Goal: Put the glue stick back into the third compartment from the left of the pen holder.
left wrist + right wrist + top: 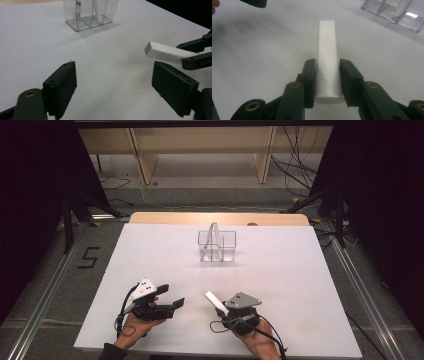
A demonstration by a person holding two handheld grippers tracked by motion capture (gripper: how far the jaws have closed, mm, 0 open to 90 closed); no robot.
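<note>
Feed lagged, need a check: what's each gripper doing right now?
Left gripper: open, holding nothing.
Right gripper: closed on the white tube.

The table top [150, 270] is a smooth, matt white sheet, with a strip of pale wood [220, 218] showing along its far edge. The organizer [216, 245] is clear, glossy plastic with 3 see-through compartments visible in the left gripper view. The tube [327, 60] looks like smooth matt white plastic, held between matt black plastic jaws with brass-coloured rivets.
</note>
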